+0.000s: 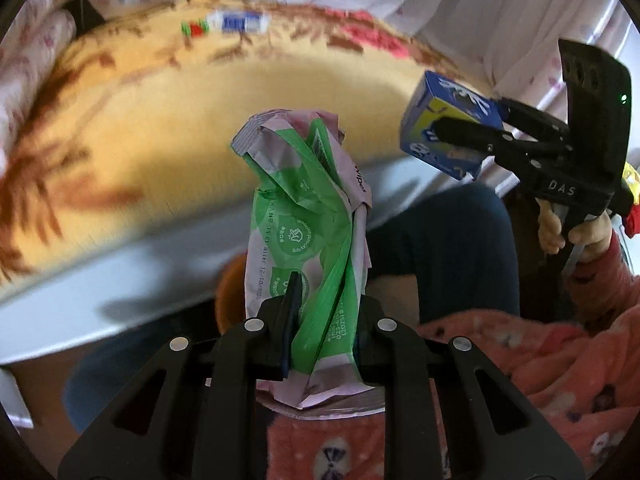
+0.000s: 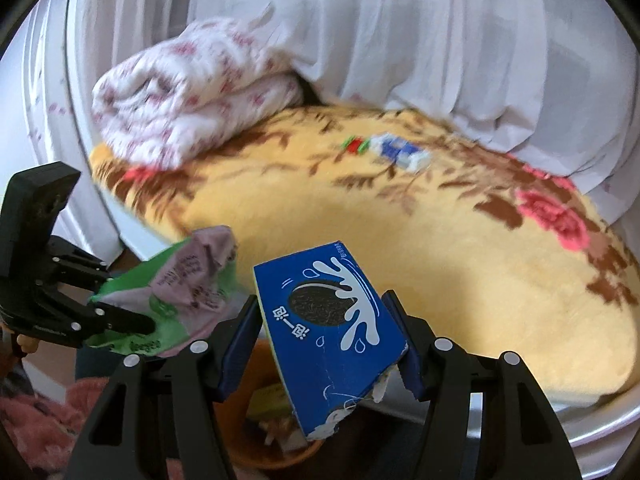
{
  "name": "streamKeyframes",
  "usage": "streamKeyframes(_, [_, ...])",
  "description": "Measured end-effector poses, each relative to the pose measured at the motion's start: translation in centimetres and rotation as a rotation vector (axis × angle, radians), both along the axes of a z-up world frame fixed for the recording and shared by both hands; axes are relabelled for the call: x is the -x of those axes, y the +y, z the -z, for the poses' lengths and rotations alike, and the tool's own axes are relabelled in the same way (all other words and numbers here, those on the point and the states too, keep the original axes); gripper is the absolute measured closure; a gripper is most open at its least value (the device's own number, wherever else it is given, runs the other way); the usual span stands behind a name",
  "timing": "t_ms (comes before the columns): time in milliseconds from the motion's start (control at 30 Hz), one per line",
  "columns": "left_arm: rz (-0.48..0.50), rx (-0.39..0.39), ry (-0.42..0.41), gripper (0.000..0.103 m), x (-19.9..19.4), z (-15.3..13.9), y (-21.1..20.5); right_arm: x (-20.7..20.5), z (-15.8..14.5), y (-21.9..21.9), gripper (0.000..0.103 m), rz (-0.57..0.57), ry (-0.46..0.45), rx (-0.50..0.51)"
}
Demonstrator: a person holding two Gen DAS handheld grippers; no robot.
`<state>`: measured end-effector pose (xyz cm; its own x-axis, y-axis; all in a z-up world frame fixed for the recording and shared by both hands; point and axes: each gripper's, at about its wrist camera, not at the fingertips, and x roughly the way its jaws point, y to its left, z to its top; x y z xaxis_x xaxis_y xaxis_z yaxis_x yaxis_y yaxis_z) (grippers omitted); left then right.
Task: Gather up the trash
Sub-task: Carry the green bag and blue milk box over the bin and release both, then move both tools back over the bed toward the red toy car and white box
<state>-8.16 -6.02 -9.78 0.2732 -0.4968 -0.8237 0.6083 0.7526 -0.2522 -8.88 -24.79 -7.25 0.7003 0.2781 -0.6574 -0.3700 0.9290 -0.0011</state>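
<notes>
My left gripper (image 1: 326,308) is shut on a crumpled green and pink wipes packet (image 1: 308,216), held upright off the bed's edge. It also shows in the right wrist view (image 2: 176,292), low at the left. My right gripper (image 2: 322,320) is shut on a blue cookie box (image 2: 332,336) with a torn lower end. The box also shows in the left wrist view (image 1: 448,124), at the right. Below the box sits an orange bin (image 2: 276,424) with some trash in it. A blue and white wrapper (image 2: 400,152) and a small red and green piece (image 2: 354,145) lie far back on the bed.
A yellow flowered blanket (image 2: 440,248) covers the bed. A folded white and pink quilt (image 2: 188,92) lies at its far left. White curtains (image 2: 400,32) hang behind. The person's dark trousers (image 1: 448,248) and pink patterned clothing (image 1: 560,360) are at the lower right.
</notes>
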Motion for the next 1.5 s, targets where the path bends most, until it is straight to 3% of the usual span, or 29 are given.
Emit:
streamKeyframes(133, [-0.003,-0.027,0.075,0.084,0.4,3.4,-0.2,0.3,2.7,1.3,0.043,-0.033,0.081,0.005])
streamKeyframes(467, [-0.116,-0.099,0.278,0.084,-1.8,11.9,-0.6,-1.2,10.2,4.0,0.043,-0.073,0.290,0.051])
streamKeyframes(667, [-0.190,-0.170,0.352,0.083,-3.2,15.6,-1.1,-3.1,14.9,5.0,0.043,-0.048,0.440,0.087])
streamKeyframes(1033, [-0.266,-0.223,0.451,0.081,-4.6,19.6,-1.1,-4.5,18.0,5.2,0.041,-0.022,0.534,0.089])
streamKeyframes(1133, [-0.263,-0.232,0.445,0.073,-4.4,19.6,-0.9,-5.1,18.0,5.1,0.038,-0.013,0.545,0.080])
streamKeyframes(1200, [-0.256,-0.232,0.431,0.055,-4.3,19.3,-1.0,-5.2,17.9,5.0,0.030,-0.005,0.543,0.075])
streamKeyframes(1267, [-0.255,-0.238,0.407,0.046,-4.2,19.0,-1.1,-5.1,17.7,4.8,0.030,0.000,0.539,0.075])
streamKeyframes(1500, [-0.271,-0.236,0.394,0.037,-4.2,18.7,-0.9,-4.7,17.2,4.4,0.030,0.017,0.524,0.074])
